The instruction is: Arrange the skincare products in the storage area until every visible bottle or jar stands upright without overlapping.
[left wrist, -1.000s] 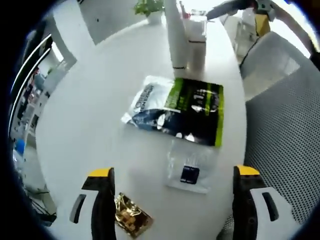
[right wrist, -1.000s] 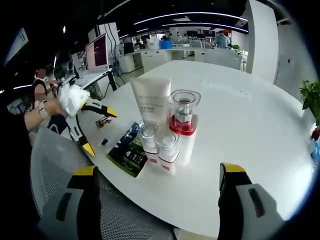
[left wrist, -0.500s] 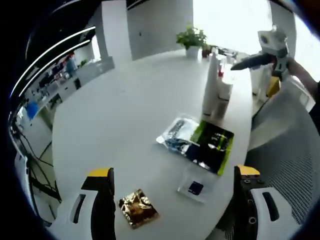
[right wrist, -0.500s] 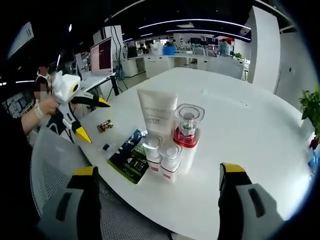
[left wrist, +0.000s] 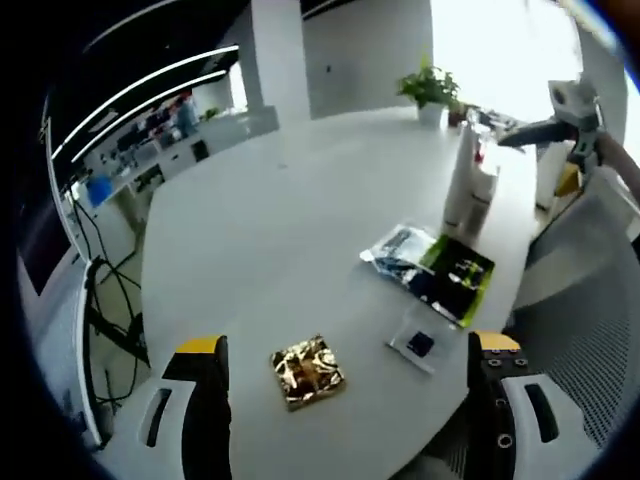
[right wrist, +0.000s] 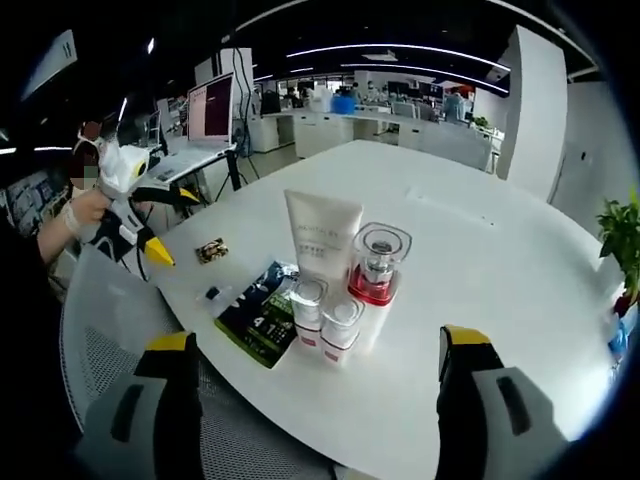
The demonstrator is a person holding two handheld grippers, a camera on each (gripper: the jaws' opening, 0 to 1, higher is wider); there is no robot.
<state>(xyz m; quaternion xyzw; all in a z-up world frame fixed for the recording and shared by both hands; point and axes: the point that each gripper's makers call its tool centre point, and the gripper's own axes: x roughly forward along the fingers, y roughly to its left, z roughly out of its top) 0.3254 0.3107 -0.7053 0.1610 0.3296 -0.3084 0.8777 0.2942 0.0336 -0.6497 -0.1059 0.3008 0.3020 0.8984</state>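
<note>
The round white table (right wrist: 500, 260) is smooth with a soft sheen. On it, the white tube (right wrist: 322, 234) looks matt plastic; just beside it the red-collared bottle (right wrist: 376, 268) has a clear, glossy cap. Beside the tube lie a shiny black-and-green foil pouch (left wrist: 452, 282), a crinkled gold foil sachet (left wrist: 307, 371) and a clear plastic packet (left wrist: 419, 346). The grey chair (right wrist: 130, 340) beside the table is woven mesh.

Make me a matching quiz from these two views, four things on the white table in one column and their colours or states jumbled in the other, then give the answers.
1. white tube
2. gold packet
3. red-based bottle
4. green and black pouch

A. lying flat by the table edge
B. standing upright, tallest of the group
C. crinkled and shiny, apart from the rest
D. clear cap on top

Pairs: 1-B, 2-C, 3-D, 4-A
</note>
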